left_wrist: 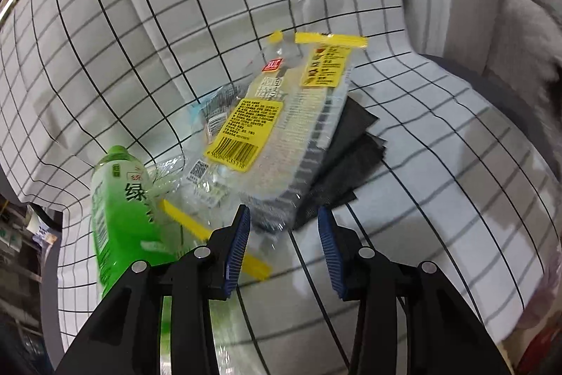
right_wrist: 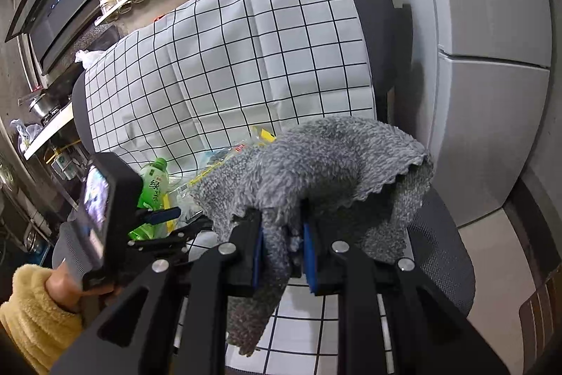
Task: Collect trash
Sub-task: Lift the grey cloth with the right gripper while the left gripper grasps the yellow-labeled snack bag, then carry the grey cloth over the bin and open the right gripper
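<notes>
Plainly, the green bottle printed "绿" lies on the checked cloth beside a crinkly yellow-labelled wrapper; left gripper jaws gape empty near the wrapper, right gripper jaws clamp a fluffy grey towel.

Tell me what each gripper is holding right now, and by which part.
Right gripper: grey cloth, pinched at a bunched fold near its lower edge. Left gripper: nothing; open over the wrapper.

Checked-cloth chair seat bears green bottle, wrappers, black cloths
</notes>
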